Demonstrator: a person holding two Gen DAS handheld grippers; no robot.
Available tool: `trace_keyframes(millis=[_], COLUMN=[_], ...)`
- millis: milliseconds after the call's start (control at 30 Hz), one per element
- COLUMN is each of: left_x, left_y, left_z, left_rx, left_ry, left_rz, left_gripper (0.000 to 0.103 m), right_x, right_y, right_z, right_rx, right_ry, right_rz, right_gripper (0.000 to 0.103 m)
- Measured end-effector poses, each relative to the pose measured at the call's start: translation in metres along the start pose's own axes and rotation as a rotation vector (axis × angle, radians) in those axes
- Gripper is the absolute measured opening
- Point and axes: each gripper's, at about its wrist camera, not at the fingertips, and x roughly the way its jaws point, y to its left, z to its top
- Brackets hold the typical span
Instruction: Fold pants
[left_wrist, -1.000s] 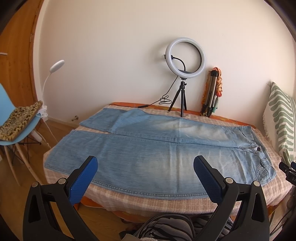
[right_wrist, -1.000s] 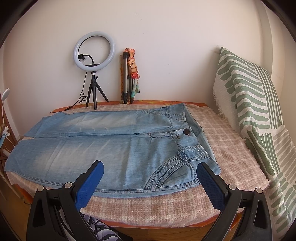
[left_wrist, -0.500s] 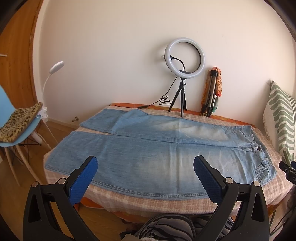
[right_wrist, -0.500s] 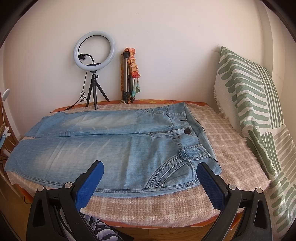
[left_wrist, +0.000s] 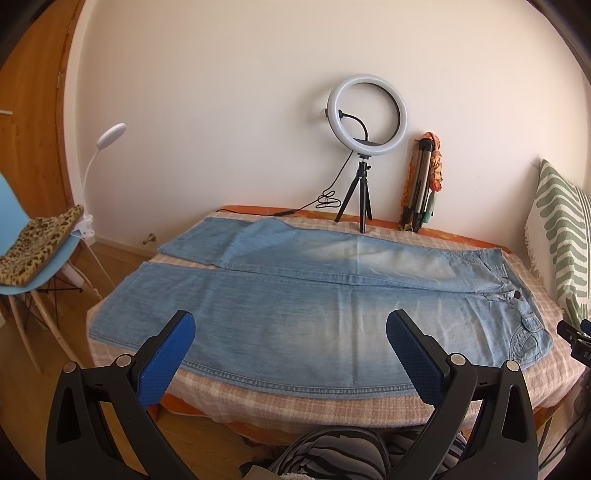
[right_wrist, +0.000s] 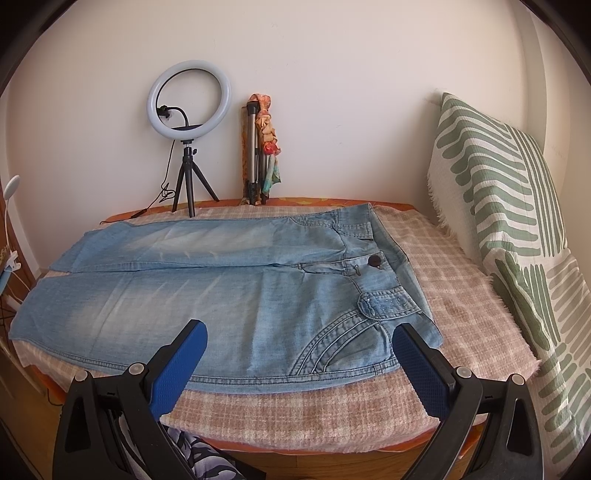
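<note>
On the checked blanket (right_wrist: 436, 258) the jeans (left_wrist: 295, 314) lie flat, both legs spread side by side. Only the left view shows a blue chair (left_wrist: 33, 273); the right view shows the waist button (right_wrist: 374, 261). The left gripper (left_wrist: 290, 332) and right gripper (right_wrist: 299, 345) hover spread wide, empty — a ring light (left_wrist: 367, 122) stands behind, blocking nothing.

Bed (right_wrist: 258, 448) — checked blanket (right_wrist: 461, 295), jeans (right_wrist: 221, 295) flat, ring light (right_wrist: 189, 99).
</note>
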Motion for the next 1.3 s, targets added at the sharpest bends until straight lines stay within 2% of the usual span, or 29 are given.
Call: trace_keyframes(millis=[500, 633, 833, 1000, 1300], left_x=[0.004, 0.009, 0.015, 0.016, 0.020], left_y=[0.000, 0.005, 0.020, 0.034, 0.058], left_z=[0.000, 0.001, 0.004, 0.006, 0.028], left_rx=[0.005, 0.010, 0.028, 0.056, 0.046], left_ry=[0.004, 0.007, 0.000, 0.009, 0.012], left_rz=[0.002, 0.024, 0.096, 0.126, 0.123], left_gripper=[0.103, 0.103, 0.103, 0.103, 0.103], right_x=[0.003, 0.006, 0.005, 0.006, 0.024], right_y=[-0.001, -0.002, -0.005, -0.010, -0.004], right_z=[0.000, 0.000, 0.006, 0.018, 0.055], right_rx=[-0.004, -0.008, -0.030, -0.053, -0.171], right_ry=[0.006, 0.006, -0.019, -0.038, -0.076], right_rz=[-0.002, -0.002, 0.000, 0.015, 0.056], right_gripper=[0.102, 0.102, 0.102, 0.101, 0.101])
